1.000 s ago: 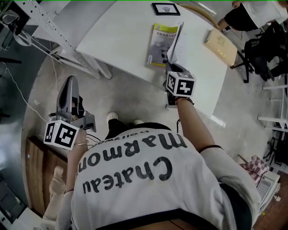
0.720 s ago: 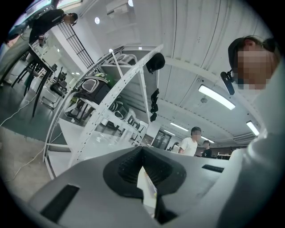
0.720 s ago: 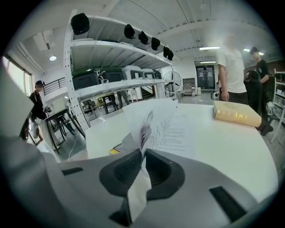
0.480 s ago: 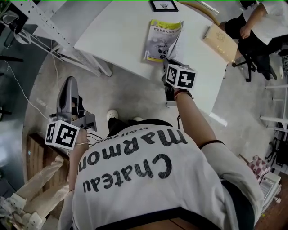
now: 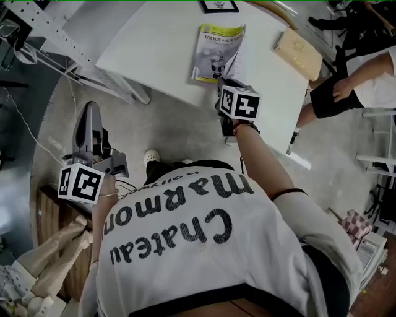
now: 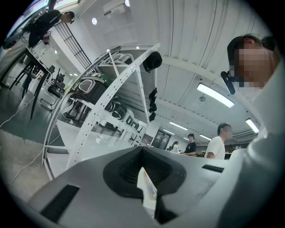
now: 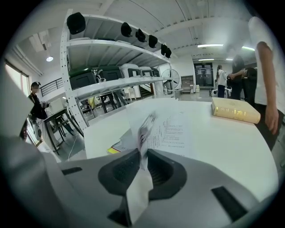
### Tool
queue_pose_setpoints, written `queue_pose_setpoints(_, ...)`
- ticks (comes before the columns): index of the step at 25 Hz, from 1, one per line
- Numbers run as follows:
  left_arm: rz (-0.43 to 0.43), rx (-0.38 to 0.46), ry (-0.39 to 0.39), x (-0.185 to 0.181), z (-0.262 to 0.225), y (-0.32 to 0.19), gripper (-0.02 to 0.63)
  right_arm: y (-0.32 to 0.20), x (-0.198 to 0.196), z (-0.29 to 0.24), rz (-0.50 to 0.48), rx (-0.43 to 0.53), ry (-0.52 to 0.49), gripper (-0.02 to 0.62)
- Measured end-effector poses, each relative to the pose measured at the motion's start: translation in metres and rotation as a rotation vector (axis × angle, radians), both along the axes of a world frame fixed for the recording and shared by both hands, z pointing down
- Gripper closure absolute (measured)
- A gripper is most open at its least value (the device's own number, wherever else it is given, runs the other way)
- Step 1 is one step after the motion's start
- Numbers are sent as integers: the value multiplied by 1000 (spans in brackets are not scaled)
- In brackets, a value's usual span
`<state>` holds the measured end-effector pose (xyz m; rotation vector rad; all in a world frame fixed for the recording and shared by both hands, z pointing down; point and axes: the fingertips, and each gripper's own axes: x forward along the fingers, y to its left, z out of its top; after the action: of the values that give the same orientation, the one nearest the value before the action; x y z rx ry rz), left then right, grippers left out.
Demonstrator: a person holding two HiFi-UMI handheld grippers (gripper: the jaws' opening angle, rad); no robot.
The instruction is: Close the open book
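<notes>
The book (image 5: 213, 46) lies on the white table (image 5: 154, 43), its yellow-green cover to the left and a sheaf of pages (image 5: 238, 59) raised at its right. My right gripper (image 5: 224, 80) is at the book's near edge. In the right gripper view the pages (image 7: 146, 127) stand upright in the narrow gap of the right gripper (image 7: 143, 153); the jaws are opening and the pads still touch the paper. My left gripper (image 5: 91, 108) hangs over the floor at the left, away from the table. In its own view the left gripper (image 6: 142, 153) is shut, with only a small white slip in the seam.
A tan book (image 5: 298, 52) lies on the table's right end, also in the right gripper view as the tan book (image 7: 235, 110). A framed picture (image 5: 218, 5) sits at the far edge. A person (image 5: 365, 77) stands by the table's right corner. White shelving (image 5: 74, 49) is at the left.
A person at the right has come closer to the table's corner. My right gripper stays at the book's near edge with the pages. The left gripper has not moved.
</notes>
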<state>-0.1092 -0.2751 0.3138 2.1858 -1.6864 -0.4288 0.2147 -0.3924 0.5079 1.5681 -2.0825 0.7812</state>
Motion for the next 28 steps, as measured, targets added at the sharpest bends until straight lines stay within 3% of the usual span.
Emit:
queue_pose_setpoints(9, 10, -2, -1, 0, -1, 1, 583, 1, 9, 4, 39, -16, 3, 483)
queue_pose_setpoints(28, 8, 3, 1, -2, 1, 6, 583, 3, 15, 12, 47, -45, -2, 465)
